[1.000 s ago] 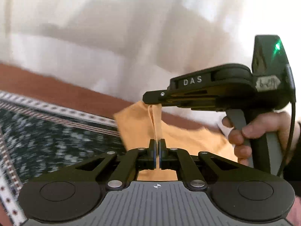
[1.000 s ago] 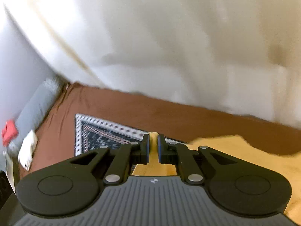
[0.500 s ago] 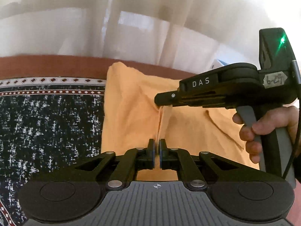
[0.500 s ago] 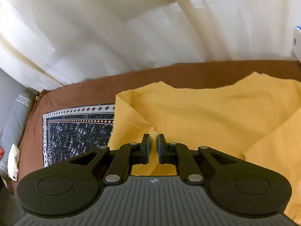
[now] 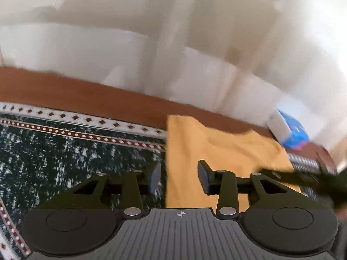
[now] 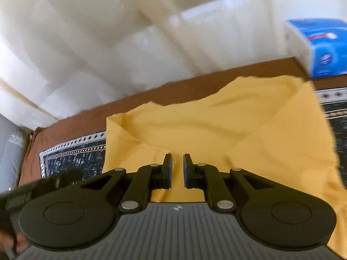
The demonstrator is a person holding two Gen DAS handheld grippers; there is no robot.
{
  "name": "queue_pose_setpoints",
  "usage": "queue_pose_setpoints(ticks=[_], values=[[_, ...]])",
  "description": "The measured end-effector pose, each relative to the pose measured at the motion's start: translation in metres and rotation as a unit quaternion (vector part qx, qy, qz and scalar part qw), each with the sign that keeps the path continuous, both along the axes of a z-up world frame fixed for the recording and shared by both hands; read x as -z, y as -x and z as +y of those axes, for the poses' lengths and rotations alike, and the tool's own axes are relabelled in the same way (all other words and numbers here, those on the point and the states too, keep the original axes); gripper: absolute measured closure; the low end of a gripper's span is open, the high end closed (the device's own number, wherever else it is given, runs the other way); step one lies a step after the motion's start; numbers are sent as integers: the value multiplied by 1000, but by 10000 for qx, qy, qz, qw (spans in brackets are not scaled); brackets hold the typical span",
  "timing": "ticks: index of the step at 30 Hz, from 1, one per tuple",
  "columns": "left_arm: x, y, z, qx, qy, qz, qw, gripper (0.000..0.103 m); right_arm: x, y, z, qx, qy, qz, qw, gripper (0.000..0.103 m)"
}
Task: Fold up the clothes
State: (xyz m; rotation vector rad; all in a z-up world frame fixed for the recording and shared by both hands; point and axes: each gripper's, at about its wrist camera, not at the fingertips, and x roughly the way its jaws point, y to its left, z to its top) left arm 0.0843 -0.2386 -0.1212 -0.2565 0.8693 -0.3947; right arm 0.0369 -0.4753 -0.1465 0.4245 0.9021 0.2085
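A yellow-orange garment (image 6: 227, 130) lies folded on a dark patterned bedspread (image 6: 76, 158); it also shows in the left wrist view (image 5: 216, 151). My left gripper (image 5: 180, 177) is open and empty, over the garment's left edge. My right gripper (image 6: 177, 169) is open by a small gap and empty, just above the garment's near part. The right gripper shows blurred at the right of the left wrist view (image 5: 303, 177).
A blue and white box (image 6: 321, 47) stands at the back right, also in the left wrist view (image 5: 290, 132). White curtains (image 5: 151, 43) hang behind the brown bed edge (image 5: 86, 95). A grey pillow (image 6: 10, 151) lies far left.
Both grippers were shut on the garment's edge and holding it up; now both have opened and let go. The garment lies folded on the bedspread.
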Motion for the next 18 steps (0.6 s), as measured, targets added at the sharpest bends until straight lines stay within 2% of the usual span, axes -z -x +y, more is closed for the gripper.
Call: queue_pose_setpoints(ticks=[3, 7, 11, 12, 13, 14, 16, 18], values=[[6, -22, -4, -67, 106, 141, 9998, 49, -12, 15, -17, 272, 273, -252, 9989, 87], [18, -39, -14, 60, -55, 206, 9998, 49, -19, 20, -50, 725, 808, -477, 9929, 64], [28, -42, -18, 58, -220, 175, 9996, 50, -14, 14, -84, 1043, 1155, -391, 9870, 62], [28, -42, -19, 59, -264, 164, 9995, 54, -12, 11, -91, 1069, 1207, -329, 9864, 62], [28, -43, -21, 66, -299, 156, 9994, 85, -8, 8, -95, 1065, 1235, -251, 9863, 62], [28, -44, -24, 76, -330, 151, 9993, 95, -4, 5, -99, 1044, 1252, -170, 9865, 62], [25, -42, -26, -49, -450, 39, 9990, 103, 4, 1, -103, 996, 1290, -55, 9866, 62], [21, -40, -26, -274, -525, -177, 9981, 103, 11, -3, -106, 950, 1287, 47, 9871, 62]])
